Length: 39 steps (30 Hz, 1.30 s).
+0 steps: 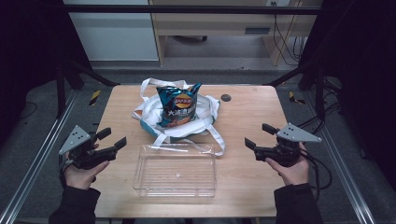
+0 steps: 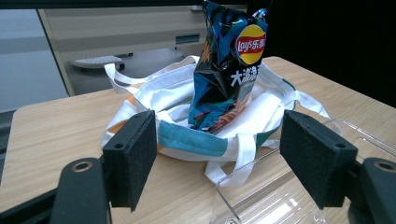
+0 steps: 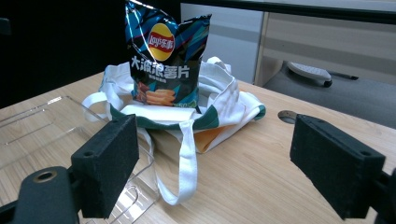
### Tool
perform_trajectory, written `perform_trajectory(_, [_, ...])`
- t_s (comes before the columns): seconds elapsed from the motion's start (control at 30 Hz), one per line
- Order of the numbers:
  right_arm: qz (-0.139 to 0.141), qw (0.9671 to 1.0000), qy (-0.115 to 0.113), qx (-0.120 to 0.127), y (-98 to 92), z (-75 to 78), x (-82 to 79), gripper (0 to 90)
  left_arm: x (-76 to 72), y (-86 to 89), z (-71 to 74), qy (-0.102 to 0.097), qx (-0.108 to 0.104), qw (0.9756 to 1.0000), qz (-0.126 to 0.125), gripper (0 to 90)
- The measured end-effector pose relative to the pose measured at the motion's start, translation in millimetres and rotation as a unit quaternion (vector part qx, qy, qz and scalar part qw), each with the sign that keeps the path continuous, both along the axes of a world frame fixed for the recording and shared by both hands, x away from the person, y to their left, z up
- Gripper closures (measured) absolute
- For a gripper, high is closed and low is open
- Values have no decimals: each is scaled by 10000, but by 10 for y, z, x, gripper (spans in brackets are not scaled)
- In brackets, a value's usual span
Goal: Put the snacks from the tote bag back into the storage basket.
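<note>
From the high view, you hold the left gripper [image 1: 113, 139] at the left edge of the light wooden bench [image 1: 252, 116] and the right gripper [image 1: 256, 135] near its right edge, both with fingers spread wide and empty. Between them a clear rectangular plastic tray [image 1: 175, 170] lies flat, and behind it a blue crisp bag [image 1: 177, 105] stands upright in a crumpled white cloth tote bag [image 1: 210, 109]. In your left gripper view, the released fingers [image 2: 133, 154] frame the tote and crisp bag [image 2: 231, 70], the tray's corner [image 2: 261, 196] nearest. In your right gripper view, the parted fingers [image 3: 109, 163] show a tote strap [image 3: 187, 158] draped beside the tray [image 3: 46, 126].
</note>
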State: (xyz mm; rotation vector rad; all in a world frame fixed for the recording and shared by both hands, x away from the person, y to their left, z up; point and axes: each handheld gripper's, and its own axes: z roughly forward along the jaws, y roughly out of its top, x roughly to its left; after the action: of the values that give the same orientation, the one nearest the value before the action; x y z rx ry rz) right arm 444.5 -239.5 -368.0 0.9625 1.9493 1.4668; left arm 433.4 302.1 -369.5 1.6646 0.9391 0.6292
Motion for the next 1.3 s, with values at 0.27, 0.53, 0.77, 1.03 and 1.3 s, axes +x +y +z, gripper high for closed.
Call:
perform_trajectory(0.27, [-16, 10000, -2, -5, -7, -1, 2, 157, 22, -29, 19, -17, 9, 10000, -9, 272])
perform_trajectory(0.53, [-17, 10000, 20, -43, -5, -22, 15, 157, 86, -88, 73, -78, 33, 9999, -55, 271])
perform_trajectory(0.77, [-91, 10000, -17, 5, -51, -1, -1, 157, 137, -164, 72, -53, 113, 9998, -120, 271])
perform_trajectory(1.03, [-75, 10000, -12, 9, -50, -4, 5, 157, 226, -200, 112, -82, 110, 9998, -133, 270])
perform_trajectory(1.3, [-50, 10000, 2, -29, -32, -13, 9, 157, 370, -336, 197, -164, 88, 9996, -216, 270])
